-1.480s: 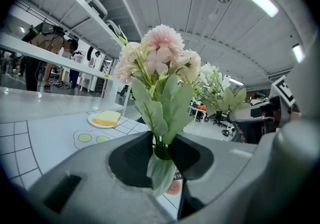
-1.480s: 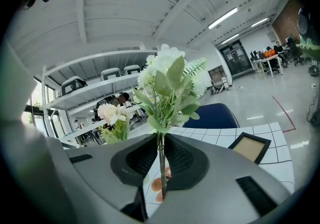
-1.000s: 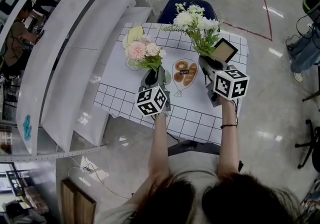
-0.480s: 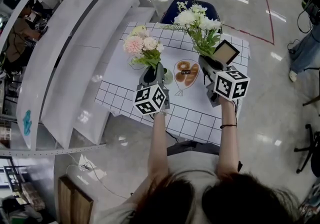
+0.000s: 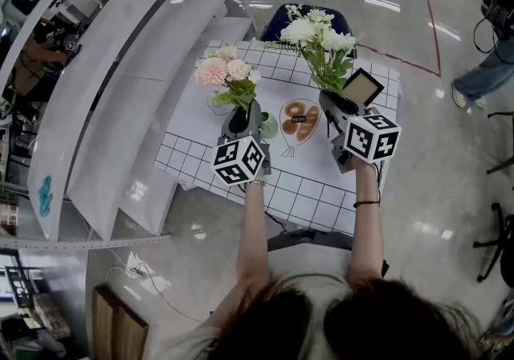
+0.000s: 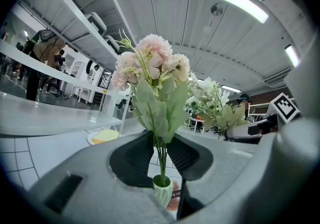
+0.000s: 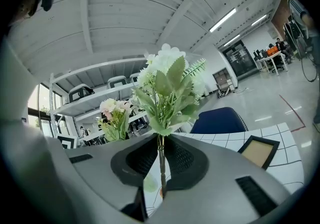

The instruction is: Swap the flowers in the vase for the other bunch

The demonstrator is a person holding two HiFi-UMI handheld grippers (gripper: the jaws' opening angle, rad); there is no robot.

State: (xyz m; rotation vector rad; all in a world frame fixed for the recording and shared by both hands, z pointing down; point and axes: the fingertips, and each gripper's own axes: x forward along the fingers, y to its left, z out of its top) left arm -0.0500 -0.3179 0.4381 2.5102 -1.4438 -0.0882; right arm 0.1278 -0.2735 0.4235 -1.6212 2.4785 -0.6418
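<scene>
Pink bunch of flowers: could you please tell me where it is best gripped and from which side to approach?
Grip the pink bunch by its bare stems below the leaves, above the vase, coming in level from the person's side, as the left gripper does. The thin stems stand upright; the blooms and leaves are wide and soft.

Pink flowers (image 5: 227, 73) and white flowers (image 5: 317, 29), pale green vase (image 6: 162, 190), white table cover (image 5: 321, 190) gridded in black.
</scene>
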